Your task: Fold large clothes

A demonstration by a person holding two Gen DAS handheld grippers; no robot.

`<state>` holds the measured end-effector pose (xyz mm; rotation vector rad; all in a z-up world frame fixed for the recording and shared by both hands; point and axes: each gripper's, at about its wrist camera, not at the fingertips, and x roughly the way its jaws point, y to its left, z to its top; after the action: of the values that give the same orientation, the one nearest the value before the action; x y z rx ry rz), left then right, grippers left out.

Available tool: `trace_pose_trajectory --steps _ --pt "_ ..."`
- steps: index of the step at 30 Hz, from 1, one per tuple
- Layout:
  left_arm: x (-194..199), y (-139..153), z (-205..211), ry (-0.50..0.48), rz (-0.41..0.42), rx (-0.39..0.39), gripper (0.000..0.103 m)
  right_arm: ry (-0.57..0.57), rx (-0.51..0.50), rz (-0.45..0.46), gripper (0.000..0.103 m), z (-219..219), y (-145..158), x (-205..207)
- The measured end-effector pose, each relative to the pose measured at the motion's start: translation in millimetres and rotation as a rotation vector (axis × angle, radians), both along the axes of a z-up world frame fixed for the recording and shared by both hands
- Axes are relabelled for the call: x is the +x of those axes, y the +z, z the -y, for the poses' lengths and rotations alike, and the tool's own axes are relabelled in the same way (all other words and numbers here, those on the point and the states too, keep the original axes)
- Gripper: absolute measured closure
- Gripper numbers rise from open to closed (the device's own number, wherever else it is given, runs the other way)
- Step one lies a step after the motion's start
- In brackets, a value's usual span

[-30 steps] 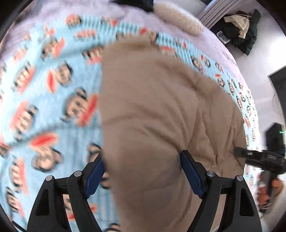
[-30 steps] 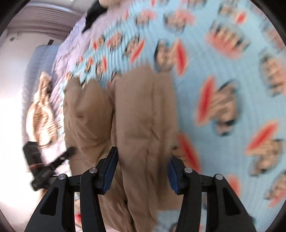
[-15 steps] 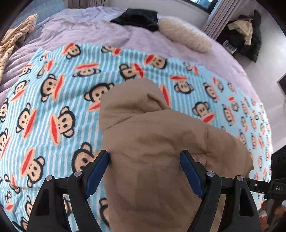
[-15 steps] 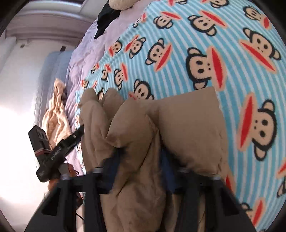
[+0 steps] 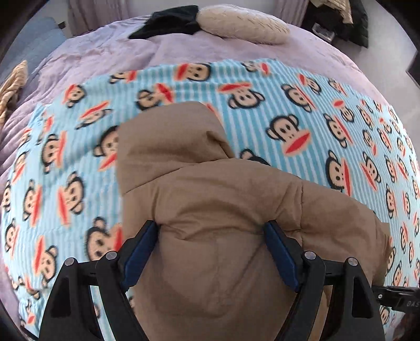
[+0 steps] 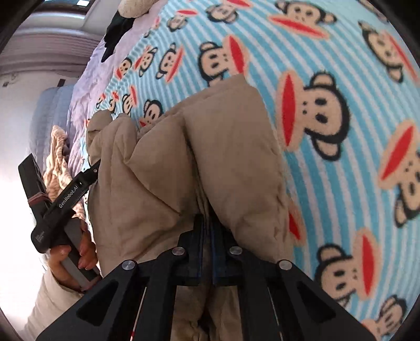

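A tan puffy hooded jacket [image 5: 210,204] lies bunched on a blue striped monkey-print blanket [image 5: 302,105], its hood pointing away from me. My left gripper [image 5: 211,249] is open wide and points steeply down, with the jacket's padded body bulging between its blue pads [image 5: 139,246]. In the right wrist view the same jacket [image 6: 162,162] is gathered into thick folds. My right gripper [image 6: 208,230] is shut on a fold of the jacket at its near edge. The left gripper [image 6: 76,186], held in a hand [image 6: 78,251], sits at the jacket's left side.
The blanket lies on a lilac duvet [image 5: 105,52]. At the bed's far end are a cream pillow [image 5: 244,23] and a black garment [image 5: 168,23]. A striped beige garment [image 6: 56,162] lies on the bed's left side. Dark clothes [image 5: 351,18] are piled beyond the bed.
My right gripper went from half open around the jacket's folds to shut on one fold, and it sank. My left gripper slid across over the jacket, jaws unchanged.
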<state>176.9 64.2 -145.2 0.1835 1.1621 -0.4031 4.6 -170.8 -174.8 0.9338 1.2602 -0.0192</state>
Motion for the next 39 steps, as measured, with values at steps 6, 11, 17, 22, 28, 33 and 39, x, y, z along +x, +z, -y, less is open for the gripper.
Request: trace_pose_trajectory --steps 6,11,17,22,28,33,39 --pt "-42 48 -53 -0.003 0.001 -0.089 0.02 0.111 -0.149 0.085 0.097 -20 67 -20" --pt "-107 48 -81 -0.044 -0.072 -0.087 0.02 0.238 -0.173 0.104 0.097 -61 79 -30" --pt "-152 10 -89 -0.036 -0.161 -0.023 0.02 0.244 -0.143 -0.081 0.097 -82 26 -46" --pt "-162 20 -94 -0.02 -0.159 -0.029 0.02 0.218 -0.172 -0.077 0.097 -81 45 -54" --pt "-161 35 -97 -0.017 -0.143 -0.045 0.02 0.188 -0.213 -0.063 0.097 -82 64 -61" --pt "-161 46 -98 -0.022 -0.128 -0.044 0.02 0.16 -0.222 -0.052 0.097 -81 73 -68" --pt "-163 50 -102 -0.029 -0.122 -0.03 0.02 0.133 -0.23 -0.042 0.097 -86 78 -73"
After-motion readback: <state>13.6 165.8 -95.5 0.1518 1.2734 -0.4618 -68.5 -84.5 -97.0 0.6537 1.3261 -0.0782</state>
